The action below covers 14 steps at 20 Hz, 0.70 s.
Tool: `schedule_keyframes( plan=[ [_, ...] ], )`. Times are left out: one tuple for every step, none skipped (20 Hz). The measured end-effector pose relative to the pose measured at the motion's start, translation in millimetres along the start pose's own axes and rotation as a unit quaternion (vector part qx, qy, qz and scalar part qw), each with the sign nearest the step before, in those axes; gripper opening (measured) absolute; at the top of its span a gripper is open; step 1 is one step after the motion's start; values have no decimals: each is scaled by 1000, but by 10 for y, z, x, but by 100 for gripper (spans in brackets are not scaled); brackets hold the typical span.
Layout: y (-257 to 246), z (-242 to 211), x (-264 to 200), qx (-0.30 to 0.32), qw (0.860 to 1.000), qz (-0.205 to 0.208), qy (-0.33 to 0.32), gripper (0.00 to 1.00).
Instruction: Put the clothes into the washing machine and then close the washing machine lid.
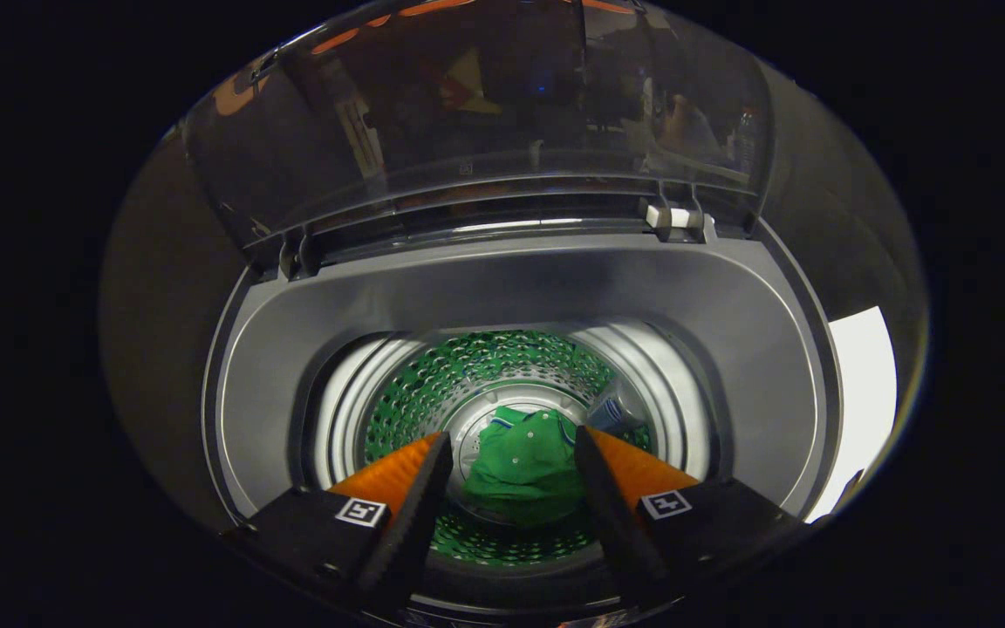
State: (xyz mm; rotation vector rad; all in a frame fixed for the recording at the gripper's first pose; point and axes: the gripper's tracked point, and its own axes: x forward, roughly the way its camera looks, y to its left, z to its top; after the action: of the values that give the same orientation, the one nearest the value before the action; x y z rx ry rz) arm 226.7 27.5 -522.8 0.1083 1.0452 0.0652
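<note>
Green shirt (pixel 524 467) crumpled at the bottom of the perforated drum (pixel 433 392), down between and well beyond the fingertips (pixel 437 449). Gripper (pixel 511 449) spread wide, grasping nothing, poised over the near rim of the washing machine (pixel 398 292). Farther off, transparent lid (pixel 485 113) raised upright on its hinges.

The gripper (pixel 513 445) has two long, wedge-shaped fingers (pixel 420 497) that narrow toward their tips, set apart with a gap between them. Each finger is mounted on a blocky base carrying a small square black-and-white marker (pixel 360 511) on its top face.
</note>
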Motion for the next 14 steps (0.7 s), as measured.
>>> schedule_keyframes(
  plan=[
    [2,-1,-5,1,1000,0,-1,92],
    [10,-16,-8,2,1000,0,-1,94],
    [14,-11,-14,2,1000,0,-2,97],
    [-6,9,-30,2,1000,-4,-9,99],
    [-22,56,-62,0,1000,-9,-21,99],
    [-7,111,-123,-2,999,-8,-38,99],
    [20,204,-203,-5,998,-4,-58,99],
    [49,300,-299,-10,997,0,-79,99],
    [83,419,-423,-15,995,3,-103,99],
    [113,566,-590,-21,991,5,-129,99],
    [130,727,-758,-30,988,6,-153,99],
    [173,897,-956,-40,983,9,-179,99],
    [233,1077,-1166,-48,978,15,-200,99],
    [264,1277,-1395,-53,974,21,-221,99]
  ],
)
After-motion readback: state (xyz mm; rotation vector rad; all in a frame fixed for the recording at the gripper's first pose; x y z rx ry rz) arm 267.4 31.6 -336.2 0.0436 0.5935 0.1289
